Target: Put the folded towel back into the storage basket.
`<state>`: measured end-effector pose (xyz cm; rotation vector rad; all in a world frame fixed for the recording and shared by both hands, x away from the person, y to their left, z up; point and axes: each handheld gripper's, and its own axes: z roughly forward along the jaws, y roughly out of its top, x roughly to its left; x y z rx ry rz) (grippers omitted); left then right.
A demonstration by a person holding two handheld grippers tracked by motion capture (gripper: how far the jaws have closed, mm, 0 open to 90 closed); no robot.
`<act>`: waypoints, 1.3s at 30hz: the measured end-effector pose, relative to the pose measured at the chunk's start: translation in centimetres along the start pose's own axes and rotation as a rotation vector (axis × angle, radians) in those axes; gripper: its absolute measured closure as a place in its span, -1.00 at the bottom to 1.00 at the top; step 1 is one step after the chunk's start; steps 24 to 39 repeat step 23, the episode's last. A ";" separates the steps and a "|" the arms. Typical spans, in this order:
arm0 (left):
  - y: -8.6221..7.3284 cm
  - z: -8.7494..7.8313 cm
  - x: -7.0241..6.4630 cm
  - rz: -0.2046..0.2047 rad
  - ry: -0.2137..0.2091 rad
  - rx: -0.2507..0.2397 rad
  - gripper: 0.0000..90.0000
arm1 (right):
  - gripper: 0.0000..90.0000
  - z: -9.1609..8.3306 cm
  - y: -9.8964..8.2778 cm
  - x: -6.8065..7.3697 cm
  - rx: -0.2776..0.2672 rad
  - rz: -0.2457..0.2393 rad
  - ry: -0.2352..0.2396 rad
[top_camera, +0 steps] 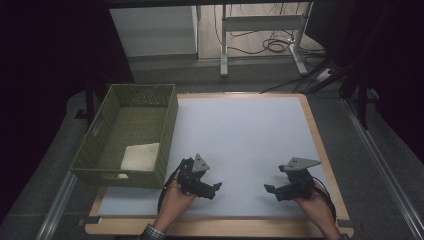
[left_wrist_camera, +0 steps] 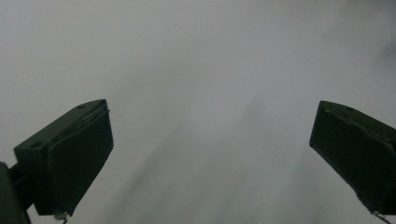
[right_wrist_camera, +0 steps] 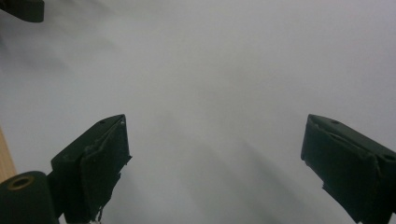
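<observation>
We hold the left gripper (top_camera: 216, 188) and right gripper (top_camera: 269, 189) near the table's (top_camera: 240, 130) front edge, jaws apart, empty; a folded cloth (top_camera: 140, 156) already lies in the basket (top_camera: 100, 125) at the left edge, so little seems left

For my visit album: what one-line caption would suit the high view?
Two hands hold the open left gripper and right gripper over a white mat, beside a green basket containing a folded cloth.

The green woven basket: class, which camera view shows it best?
The high view: the green woven basket sits whole at the table's left edge, a pale folded cloth inside. Both gripper views face bare white table surface, past open fingers.
</observation>
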<state>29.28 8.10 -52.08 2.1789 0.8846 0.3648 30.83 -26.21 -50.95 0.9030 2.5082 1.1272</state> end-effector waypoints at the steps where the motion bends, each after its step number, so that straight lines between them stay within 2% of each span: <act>1: -0.3 0.1 0.0 -0.003 0.001 0.002 -1.00 | -0.83 0.3 -0.4 0.0 0.016 -0.007 -0.003; 6: -1.7 0.8 0.1 -0.025 -0.004 0.023 -1.00 | -0.83 0.9 -1.3 0.0 0.029 -0.003 -0.001; 10: -2.3 1.3 0.2 -0.034 -0.004 0.041 -1.00 | -0.85 1.3 -1.7 0.1 0.040 -0.017 -0.011; 12: -2.3 1.2 0.1 -0.035 0.009 0.034 -0.98 | -0.85 1.4 -1.7 0.2 0.044 -0.025 -0.020; 16: -2.3 1.4 0.2 -0.039 0.003 0.052 -0.99 | -0.86 1.5 -1.7 0.6 0.056 -0.055 -0.047; 39: -2.3 1.4 0.1 -0.039 0.003 0.050 -0.99 | -0.86 1.5 -1.8 0.6 0.053 -0.052 -0.047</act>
